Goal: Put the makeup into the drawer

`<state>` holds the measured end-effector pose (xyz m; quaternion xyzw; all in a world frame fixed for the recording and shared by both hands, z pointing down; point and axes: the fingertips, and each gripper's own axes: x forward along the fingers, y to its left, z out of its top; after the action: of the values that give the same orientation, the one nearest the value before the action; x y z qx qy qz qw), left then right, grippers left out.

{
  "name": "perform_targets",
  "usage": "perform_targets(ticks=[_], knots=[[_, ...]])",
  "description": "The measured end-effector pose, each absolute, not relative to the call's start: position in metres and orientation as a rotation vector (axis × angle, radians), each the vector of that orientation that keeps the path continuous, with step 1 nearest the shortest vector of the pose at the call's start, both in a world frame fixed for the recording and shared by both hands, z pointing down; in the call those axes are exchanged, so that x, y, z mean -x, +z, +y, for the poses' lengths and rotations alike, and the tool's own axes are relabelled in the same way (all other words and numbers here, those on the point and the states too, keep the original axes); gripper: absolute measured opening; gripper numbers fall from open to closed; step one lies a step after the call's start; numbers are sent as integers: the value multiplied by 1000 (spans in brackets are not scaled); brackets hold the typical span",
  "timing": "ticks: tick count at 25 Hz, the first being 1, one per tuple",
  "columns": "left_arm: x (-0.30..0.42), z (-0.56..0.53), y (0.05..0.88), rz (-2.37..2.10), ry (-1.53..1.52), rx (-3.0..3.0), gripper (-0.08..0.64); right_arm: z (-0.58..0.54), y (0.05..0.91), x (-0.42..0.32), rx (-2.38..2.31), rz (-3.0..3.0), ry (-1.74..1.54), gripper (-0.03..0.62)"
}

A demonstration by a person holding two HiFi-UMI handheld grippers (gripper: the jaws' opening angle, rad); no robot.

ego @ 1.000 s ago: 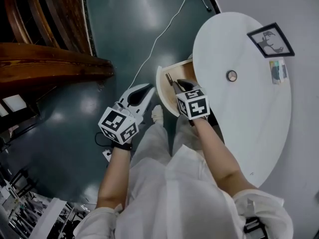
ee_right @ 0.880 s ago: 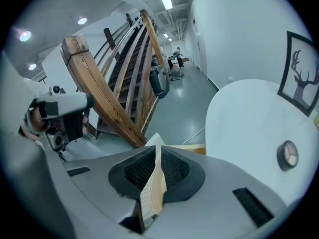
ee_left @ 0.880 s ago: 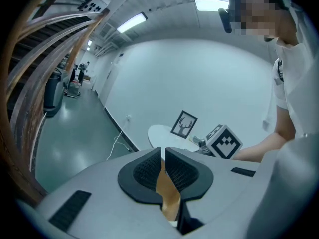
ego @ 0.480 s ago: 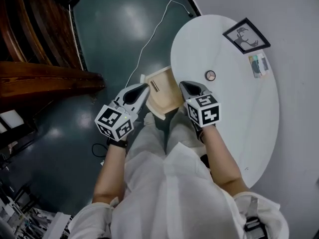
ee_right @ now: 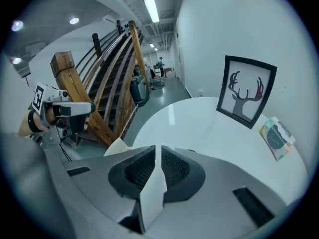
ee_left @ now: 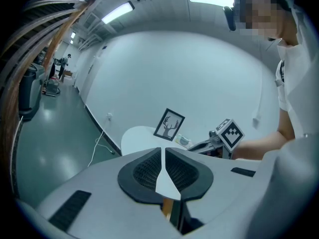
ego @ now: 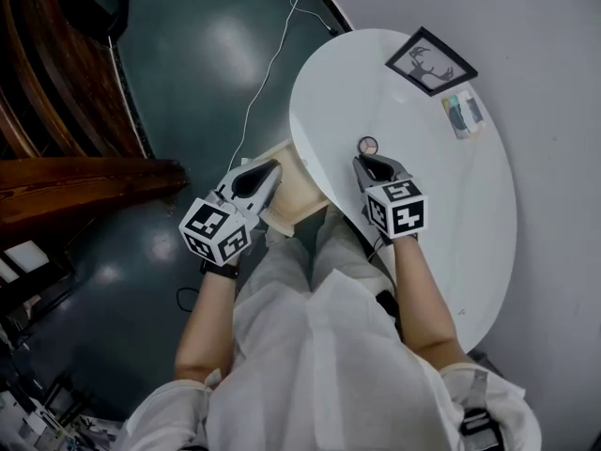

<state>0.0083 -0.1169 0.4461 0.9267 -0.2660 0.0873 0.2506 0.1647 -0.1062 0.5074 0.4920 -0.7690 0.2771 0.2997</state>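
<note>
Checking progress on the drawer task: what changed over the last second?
The right gripper withdrew from the drawer and moved over the white table toward the round compact, jaws shut and empty. The left gripper stays beside the open drawer; compact and framed picture unmoved.

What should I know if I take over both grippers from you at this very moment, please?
Left gripper: shut, empty, at the open drawer.
Right gripper: shut, empty, above the white table, just short of the round compact.
A small packet lies beside the deer picture.
Done: drawer is open; its contents cannot be made out.
Left: probably the compact, perhaps the packet, into the drawer.
</note>
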Motion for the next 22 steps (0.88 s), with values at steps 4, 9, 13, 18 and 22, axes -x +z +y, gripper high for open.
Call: perform_targets(ticks=[4,9,13,18,22], knots=[[-23,-123,446,-698,248,-2528,37,-108,517,-184,-1294,-1997,724,96],[-40,-126,451,-669,264,-2524,37,-113,535,-202,-1284,-1959,743,171],[-46,-129,456,-661,277,-2516,37,-121,546,-205,-1264,-1933,730,190],[-50,-130,462,-656,289,-2505,37,-130,558,-207,-1221,-1896,695,212],[-52,-132,465,-654,293,-2501,37,-135,568,-209,-1185,-1878,674,218]])
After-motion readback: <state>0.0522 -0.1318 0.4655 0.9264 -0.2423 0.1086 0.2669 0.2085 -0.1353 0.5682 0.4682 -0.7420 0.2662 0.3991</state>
